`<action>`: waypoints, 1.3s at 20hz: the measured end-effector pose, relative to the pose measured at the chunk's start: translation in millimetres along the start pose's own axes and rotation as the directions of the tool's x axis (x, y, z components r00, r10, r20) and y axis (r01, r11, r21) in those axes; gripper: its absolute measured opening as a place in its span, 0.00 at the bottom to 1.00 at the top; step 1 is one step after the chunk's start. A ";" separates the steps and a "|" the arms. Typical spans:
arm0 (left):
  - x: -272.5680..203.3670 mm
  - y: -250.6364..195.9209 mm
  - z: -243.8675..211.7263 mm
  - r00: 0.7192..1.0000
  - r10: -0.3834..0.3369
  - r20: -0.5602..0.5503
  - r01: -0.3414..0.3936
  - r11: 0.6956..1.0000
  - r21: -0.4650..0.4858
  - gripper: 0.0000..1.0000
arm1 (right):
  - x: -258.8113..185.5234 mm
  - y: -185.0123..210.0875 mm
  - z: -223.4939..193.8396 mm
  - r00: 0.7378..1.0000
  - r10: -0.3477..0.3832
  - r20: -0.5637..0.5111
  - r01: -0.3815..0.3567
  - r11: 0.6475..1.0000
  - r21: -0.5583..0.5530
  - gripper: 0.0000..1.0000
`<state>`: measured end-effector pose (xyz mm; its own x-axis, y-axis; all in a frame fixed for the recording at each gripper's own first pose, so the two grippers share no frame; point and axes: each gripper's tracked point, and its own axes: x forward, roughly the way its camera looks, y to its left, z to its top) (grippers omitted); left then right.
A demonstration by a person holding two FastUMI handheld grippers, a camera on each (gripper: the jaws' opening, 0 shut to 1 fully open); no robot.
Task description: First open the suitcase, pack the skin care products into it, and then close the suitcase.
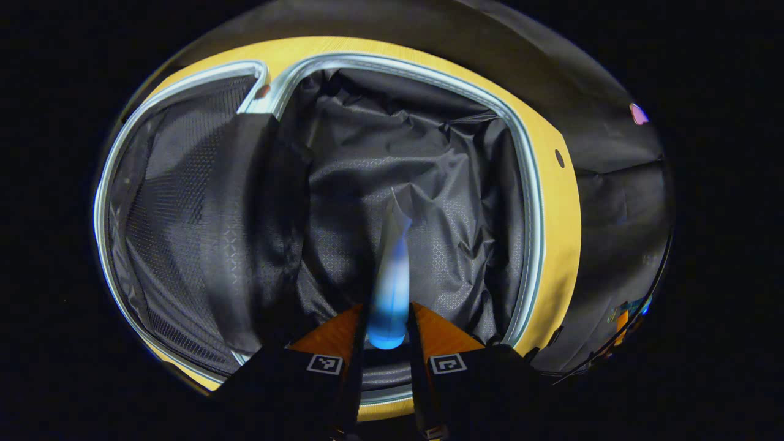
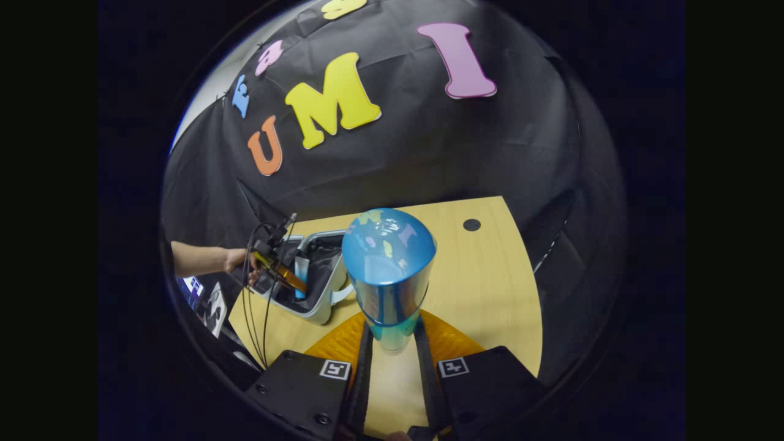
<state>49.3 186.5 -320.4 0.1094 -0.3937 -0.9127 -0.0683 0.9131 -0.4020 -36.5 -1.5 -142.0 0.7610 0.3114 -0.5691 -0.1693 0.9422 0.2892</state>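
- Suitcase [image 1: 539, 202] lies open on the wooden table [image 2: 490, 275], so I count step one as done. Both halves are spread flat: a mesh-covered half at the left of the left gripper view, a lined half under my left gripper [image 1: 387, 324].
- Left gripper: both fingers are clamped on a pale blue tube [image 1: 392, 275], which points down into the lined half. I cannot tell whether its far end touches the lining [image 1: 398, 165]. From the right gripper view, the tube sits inside the case, hand [image 2: 236, 260] behind the tool.
- Right gripper [image 2: 392, 343]: fingers closed on a blue bottle [image 2: 389, 269] with a rounded shiny top, held above bare table, well apart from the suitcase.
- Progress, my judgement: packing is under way. One item is about to be let go in the case, a second is in hand and not yet carried over. No other items are visible in the lined half. Closing is not yet begun.
- Edges: the pale zipper rim [image 1: 527, 177] runs all round the lined half; the tube sits inside it, nearer the close rim than the far one.
- Room: crumpled lining leaves wide open space left, right and beyond the tube.
- Room for the right side: open table lies between bottle and case, but the left tool and its cables [image 2: 254, 306] occupy the case's near side, so I judge the bottle should wait.
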 end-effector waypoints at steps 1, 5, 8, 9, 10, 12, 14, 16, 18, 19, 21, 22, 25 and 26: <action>1.3 1.0 -2.8 1.000 0.000 -0.027 0.000 1.000 -0.007 0.37 | -7.5 2.4 0.2 1.000 0.003 0.002 -0.003 1.000 0.004 0.35; 4.7 2.1 -2.6 0.999 0.009 -0.047 -0.009 1.000 -0.001 0.37 | -24.0 11.2 -0.6 1.000 0.005 0.006 -0.005 1.000 0.002 0.35; 6.0 2.3 -4.0 0.999 0.004 -0.031 -0.005 1.000 -0.020 0.40 | -26.0 21.2 -0.5 1.000 0.013 -0.002 -0.013 1.000 -0.020 0.35; 6.8 3.5 -4.2 1.000 0.009 -0.024 -0.009 1.000 -0.028 0.40 | -24.6 26.4 -1.7 1.000 0.017 -0.016 -0.017 0.999 -0.034 0.35; 7.9 1.7 -4.9 1.000 0.005 -0.025 -0.006 0.999 -0.033 0.46 | -23.2 33.7 -3.4 0.999 0.019 -0.034 -0.022 0.998 -0.062 0.35; 5.9 -4.7 -4.4 1.000 -0.004 -0.010 0.003 1.000 -0.028 0.54 | -17.7 53.5 -3.0 0.996 0.042 -0.078 -0.052 0.990 -0.129 0.35; 0.0 -9.4 -4.8 1.000 0.014 0.012 -0.014 1.000 -0.010 0.73 | -9.6 84.8 1.2 0.986 0.109 -0.123 -0.125 0.983 -0.136 0.35; -17.8 -8.5 -1.6 0.996 0.040 0.081 -0.042 0.999 0.017 0.83 | 6.8 116.4 4.5 0.968 0.177 -0.180 -0.197 0.975 -0.105 0.35; -48.5 -10.7 -2.9 0.982 0.021 0.189 -0.020 1.000 -0.006 0.97 | 33.0 146.0 8.0 0.945 0.218 -0.243 -0.243 0.967 -0.076 0.35; -66.4 -13.7 -6.3 0.968 0.002 0.253 0.005 1.000 -0.031 0.97 | 49.8 158.1 6.9 0.932 0.225 -0.284 -0.256 0.964 -0.077 0.35; -111.0 -7.8 -18.5 0.909 -0.013 0.416 0.043 0.997 -0.063 0.98 | 88.3 179.8 -1.3 0.898 0.221 -0.381 -0.260 0.964 -0.053 0.35; -124.9 -4.1 -25.2 0.878 -0.007 0.479 0.043 0.997 -0.065 0.97 | 109.3 193.5 -9.1 0.873 0.224 -0.434 -0.261 0.965 -0.026 0.35; -154.2 0.9 -76.8 0.781 0.046 0.623 0.004 0.997 -0.078 0.97 | 166.2 220.7 -37.5 0.803 0.208 -0.558 -0.241 0.971 0.015 0.35; -157.4 4.7 -96.5 0.764 0.064 0.642 -0.010 0.996 -0.088 0.97 | 182.1 223.8 -47.8 0.785 0.186 -0.591 -0.223 0.975 0.011 0.35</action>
<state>-64.0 242.5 -185.6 0.7161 -0.1736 -0.6761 -0.1566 0.9039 -0.3980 34.3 272.0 -217.7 0.1957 0.4927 -0.8479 -0.3279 0.8477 0.4169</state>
